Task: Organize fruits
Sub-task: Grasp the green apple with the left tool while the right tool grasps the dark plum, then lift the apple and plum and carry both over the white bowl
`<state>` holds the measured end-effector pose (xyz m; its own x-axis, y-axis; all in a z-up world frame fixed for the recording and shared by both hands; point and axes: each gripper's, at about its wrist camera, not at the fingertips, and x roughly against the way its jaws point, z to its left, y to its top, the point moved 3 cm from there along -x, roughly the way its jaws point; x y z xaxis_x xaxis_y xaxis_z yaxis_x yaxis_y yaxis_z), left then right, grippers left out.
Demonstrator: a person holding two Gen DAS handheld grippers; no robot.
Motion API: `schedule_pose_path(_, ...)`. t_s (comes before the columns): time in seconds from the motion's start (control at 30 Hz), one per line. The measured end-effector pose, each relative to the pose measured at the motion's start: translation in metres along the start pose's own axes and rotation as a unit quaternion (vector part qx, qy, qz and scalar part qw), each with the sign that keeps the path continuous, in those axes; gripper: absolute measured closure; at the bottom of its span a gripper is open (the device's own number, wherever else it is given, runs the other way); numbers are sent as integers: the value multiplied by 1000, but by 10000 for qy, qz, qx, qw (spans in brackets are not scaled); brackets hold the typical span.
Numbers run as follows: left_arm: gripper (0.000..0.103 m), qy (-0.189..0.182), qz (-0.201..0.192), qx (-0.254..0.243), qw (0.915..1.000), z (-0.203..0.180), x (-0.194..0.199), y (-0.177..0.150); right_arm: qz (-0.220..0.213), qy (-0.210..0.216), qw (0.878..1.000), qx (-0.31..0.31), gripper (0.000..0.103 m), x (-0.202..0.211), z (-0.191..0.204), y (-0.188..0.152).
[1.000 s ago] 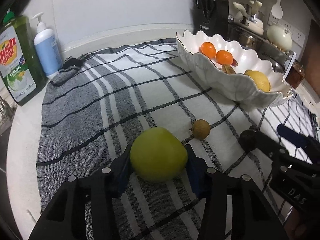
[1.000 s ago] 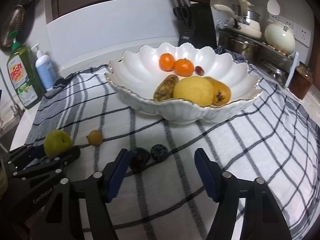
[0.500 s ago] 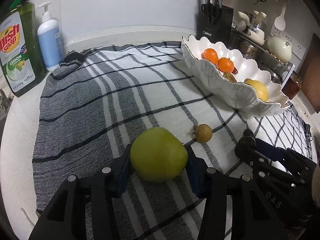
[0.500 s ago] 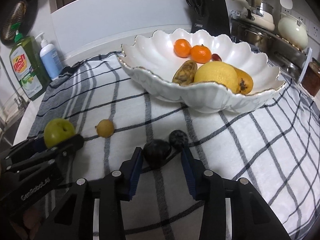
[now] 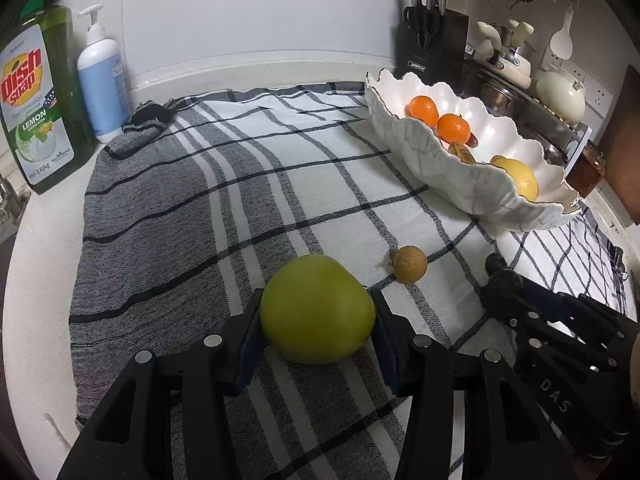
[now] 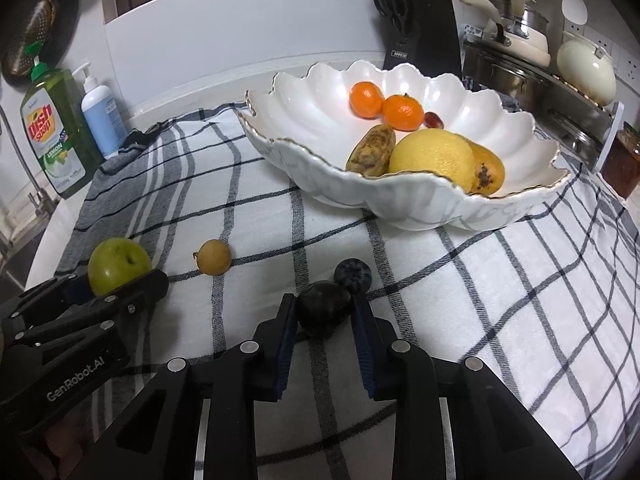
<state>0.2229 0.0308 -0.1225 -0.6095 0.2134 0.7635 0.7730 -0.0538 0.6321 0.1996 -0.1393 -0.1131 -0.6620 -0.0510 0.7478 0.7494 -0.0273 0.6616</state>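
Left gripper (image 5: 318, 320) is clamping the apple (image 5: 318, 314) at 6 o'clock in the left view, apple sitting on the cloth (image 5: 160, 240). Right gripper (image 6: 324, 312) is closing on the plum (image 6: 325, 309), pads touching both flanks, plum low on the cloth.

Blueberry (image 6: 353, 275) is lying just beside the plum at 1 o'clock, touching or nearly so; judging a lift could nudge it rolling. Longan (image 6: 214, 256) is sitting loose between the two grippers, likely to get knocked if either swings sideways.

Plum looks smooth and round; a shallow pinch may squirt it out.

Bowl (image 6: 420, 208) is standing at 12–1 o'clock, scalloped rim raised, already holding oranges (image 6: 403, 112) and a lemon (image 6: 434, 158); carried fruit needs to clear that rim. Open cloth is lying at 3 o'clock; bottles (image 6: 54, 136) are crowding 10 o'clock.
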Motion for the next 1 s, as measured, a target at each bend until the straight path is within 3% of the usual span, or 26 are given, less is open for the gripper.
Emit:
schedule_pose_path(0.5, 54, 11, -171, -174, 9997, -24, 27, 7, -374, 55, 9992, -152, 74, 36, -17, 8)
schedule_pose_path(1.0, 54, -81, -415, -434, 9982, -63, 44, 41, -669, -69, 9971, -351, 74, 59, -56, 31)
